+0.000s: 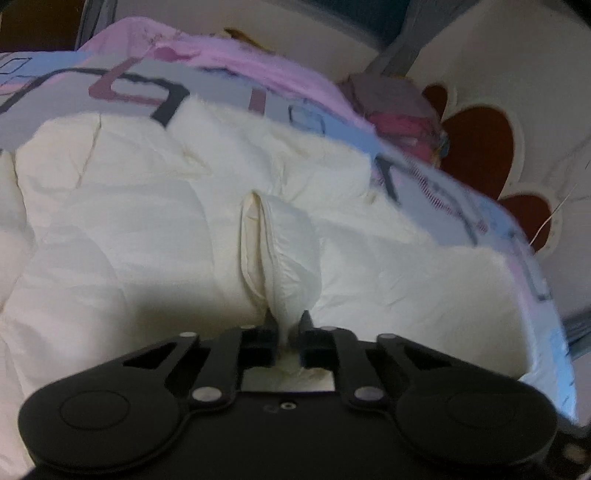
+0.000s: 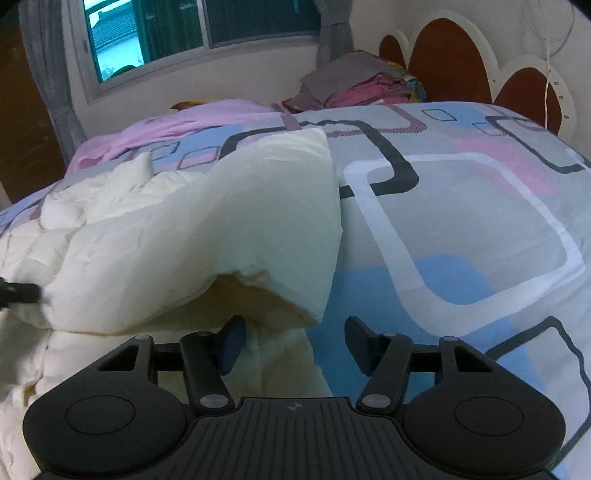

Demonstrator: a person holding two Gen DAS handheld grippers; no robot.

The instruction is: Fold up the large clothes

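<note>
Left wrist view: left gripper [image 1: 286, 325] is clamped on a pinched ridge of the cream quilt [image 1: 147, 221], which lies bunched on the patterned bedspread [image 2: 461, 221]. Right gripper [image 2: 295, 343] stands partly open at the quilt's lifted corner, its pads not pressing on fabric. Judged step: securing the edge. Next, the right must close on that corner before any fold.

window [image 2: 207, 33]: grey curtains [image 2: 332, 33] | wall [image 2: 258, 70]: cream | headboard [image 2: 454, 59]: brown, scalloped, white trim | bed [image 2: 461, 221]: patterned cover
</note>
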